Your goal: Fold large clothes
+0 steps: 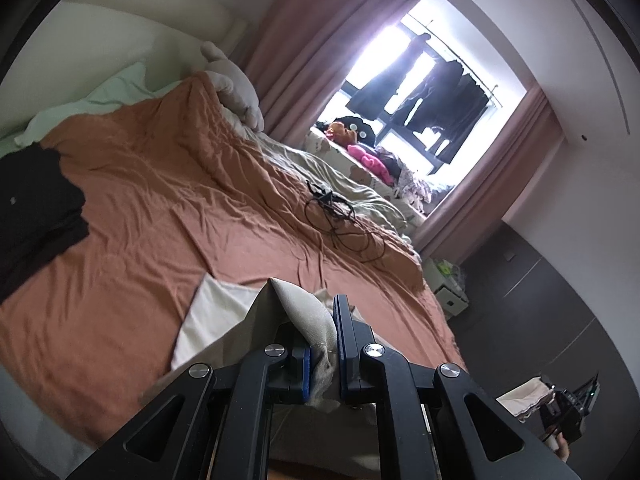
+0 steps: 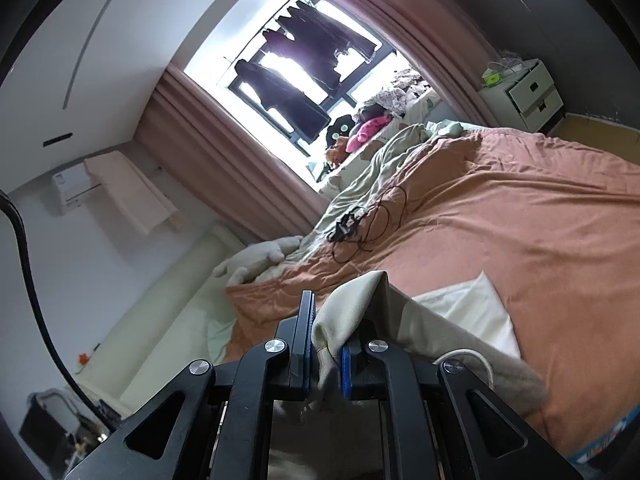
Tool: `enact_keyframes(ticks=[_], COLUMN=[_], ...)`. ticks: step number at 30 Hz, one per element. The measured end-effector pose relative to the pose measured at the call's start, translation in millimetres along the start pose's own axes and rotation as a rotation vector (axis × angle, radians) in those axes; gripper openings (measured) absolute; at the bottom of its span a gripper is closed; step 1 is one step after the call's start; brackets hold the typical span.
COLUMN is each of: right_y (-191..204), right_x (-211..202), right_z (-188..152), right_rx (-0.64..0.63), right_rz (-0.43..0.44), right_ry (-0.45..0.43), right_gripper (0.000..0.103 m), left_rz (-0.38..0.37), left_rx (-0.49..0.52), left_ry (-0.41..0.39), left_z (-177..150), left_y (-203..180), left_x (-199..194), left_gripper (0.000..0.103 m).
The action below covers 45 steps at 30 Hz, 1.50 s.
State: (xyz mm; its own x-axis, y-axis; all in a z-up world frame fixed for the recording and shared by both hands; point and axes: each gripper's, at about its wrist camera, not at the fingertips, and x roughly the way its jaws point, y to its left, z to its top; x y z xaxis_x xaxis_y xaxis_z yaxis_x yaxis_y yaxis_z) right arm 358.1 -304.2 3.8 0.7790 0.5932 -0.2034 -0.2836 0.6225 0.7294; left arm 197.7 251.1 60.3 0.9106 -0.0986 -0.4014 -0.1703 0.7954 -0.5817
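A large beige garment (image 1: 208,320) lies partly on the orange bed cover (image 1: 160,200) with one edge lifted. My left gripper (image 1: 320,340) is shut on a bunched fold of this garment (image 1: 304,308) and holds it above the bed. My right gripper (image 2: 326,344) is shut on another bunched fold of the same garment (image 2: 352,296), also raised. The rest of the garment (image 2: 468,312) drapes down to the bed in the right wrist view. A white drawstring (image 2: 472,356) shows near the right gripper.
A pile of black clothes (image 1: 36,208) lies at the left of the bed. A tangled black cable (image 1: 340,220) lies on the cover, also in the right wrist view (image 2: 368,220). A white plush toy (image 1: 236,84), a window with hanging clothes (image 2: 304,52) and a white nightstand (image 2: 524,88) stand around the bed.
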Motion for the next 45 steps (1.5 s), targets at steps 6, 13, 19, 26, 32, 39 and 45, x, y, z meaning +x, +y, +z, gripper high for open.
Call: enact_keyframes(ticks=[6, 13, 19, 26, 32, 39, 45], right_y=[-3, -20, -50, -84, -102, -114, -106], right_x=[43, 93, 132, 174, 205, 238, 235], right_z=[19, 25, 18, 5, -3, -14, -26], right_rx=[-0.010, -0.007, 0.024, 0.061, 0.054, 0.053, 0.035], right_rz=[-0.035, -0.080, -0.120, -0.179, -0.240, -0.317, -0.354], right_ry=[0.018, 0.058, 0.097, 0.148, 0.181, 0.215, 0.219], right_gripper=[0.011, 0.011, 0.011, 0.011, 0.012, 0.058, 0.061], left_rz=[0.034, 0.083, 0.121, 0.171, 0.235, 0.231, 0.243], left_rx=[0.015, 0.008, -0.002, -0.011, -0.021, -0.042, -0.008], left_ry=[0.015, 0.059, 0.121, 0.186, 0.239, 0.323, 0.253], left_z=[22, 29, 24, 13, 4, -4, -6], left_y=[1, 15, 34, 58, 78, 93, 80], left_x=[45, 100, 153, 212, 252, 286, 268], left_gripper=[0.010, 0.010, 0.010, 0.010, 0.010, 0.052, 0.082])
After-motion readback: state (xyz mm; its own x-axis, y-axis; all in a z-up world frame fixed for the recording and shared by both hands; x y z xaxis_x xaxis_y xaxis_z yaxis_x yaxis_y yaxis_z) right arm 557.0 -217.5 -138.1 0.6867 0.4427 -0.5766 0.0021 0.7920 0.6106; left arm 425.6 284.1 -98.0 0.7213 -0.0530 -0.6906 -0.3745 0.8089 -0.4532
